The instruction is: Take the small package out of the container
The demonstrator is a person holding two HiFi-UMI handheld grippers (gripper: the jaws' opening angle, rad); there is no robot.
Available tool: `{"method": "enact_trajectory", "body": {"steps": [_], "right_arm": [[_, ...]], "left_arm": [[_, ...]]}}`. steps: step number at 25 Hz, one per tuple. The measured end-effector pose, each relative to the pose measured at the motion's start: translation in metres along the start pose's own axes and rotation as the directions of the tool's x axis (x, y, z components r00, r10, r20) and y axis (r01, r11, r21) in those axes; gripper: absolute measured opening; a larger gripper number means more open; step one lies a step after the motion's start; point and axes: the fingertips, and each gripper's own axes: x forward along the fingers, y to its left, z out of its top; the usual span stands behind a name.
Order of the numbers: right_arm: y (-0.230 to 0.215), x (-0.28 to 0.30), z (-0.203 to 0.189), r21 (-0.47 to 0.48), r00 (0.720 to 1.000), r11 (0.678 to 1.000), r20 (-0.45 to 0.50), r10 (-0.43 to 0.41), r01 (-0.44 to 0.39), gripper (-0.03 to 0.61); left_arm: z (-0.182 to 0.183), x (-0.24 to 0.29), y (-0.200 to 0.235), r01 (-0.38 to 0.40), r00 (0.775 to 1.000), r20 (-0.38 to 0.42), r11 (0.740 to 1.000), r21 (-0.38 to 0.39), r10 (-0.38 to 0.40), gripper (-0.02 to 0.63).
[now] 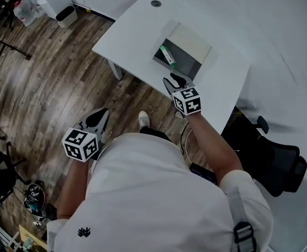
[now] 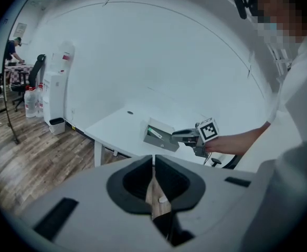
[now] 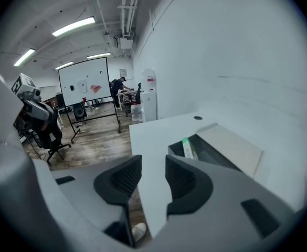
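Observation:
A grey container with its lid folded back sits on the white table. Inside, against the left wall, lies a small green-and-white package, which the right gripper view also shows, the package standing in the container. My right gripper hovers at the container's near edge, just short of it, and is open with nothing between its jaws. My left gripper hangs low over the wooden floor, well clear of the table; its jaws are shut and empty.
A black office chair stands at the table's right side. A cable hole sits near the table's far edge. A waste bin stands by the wall at the left. A whiteboard on a stand and people are farther off in the room.

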Motion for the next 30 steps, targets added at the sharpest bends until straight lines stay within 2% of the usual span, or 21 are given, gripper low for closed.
{"method": "enact_trajectory", "body": {"steps": [7, 17, 21, 25, 27, 30], "right_arm": [[-0.06, 0.057, 0.003, -0.005, 0.997, 0.999, -0.058, -0.05, 0.049, 0.176], [-0.082, 0.115, 0.004, 0.019, 0.988, 0.997, -0.133, -0.075, 0.078, 0.207], [-0.086, 0.128, 0.0, -0.007, 0.985, 0.998, -0.161, -0.068, 0.068, 0.21], [-0.095, 0.133, -0.005, -0.027, 0.98, 0.997, -0.183, -0.082, 0.079, 0.189], [-0.098, 0.132, -0.007, -0.031, 0.979, 0.997, -0.187, -0.079, 0.075, 0.152], [-0.103, 0.13, -0.009, -0.039, 0.978, 0.996, -0.194, -0.082, 0.076, 0.147]], "left_arm": [[0.024, 0.029, 0.005, -0.073, 0.997, 0.005, 0.997, -0.004, 0.073, 0.009], [0.041, 0.045, 0.012, -0.153, 0.988, -0.008, 0.988, -0.03, 0.152, 0.009], [0.043, 0.051, 0.013, -0.178, 0.984, -0.015, 0.983, -0.044, 0.177, 0.009], [0.045, 0.056, 0.013, -0.189, 0.982, -0.011, 0.981, -0.047, 0.189, 0.009], [0.045, 0.056, 0.013, -0.195, 0.981, -0.008, 0.98, -0.05, 0.194, 0.009], [0.044, 0.057, 0.014, -0.203, 0.979, -0.007, 0.978, -0.055, 0.203, 0.009]]}}
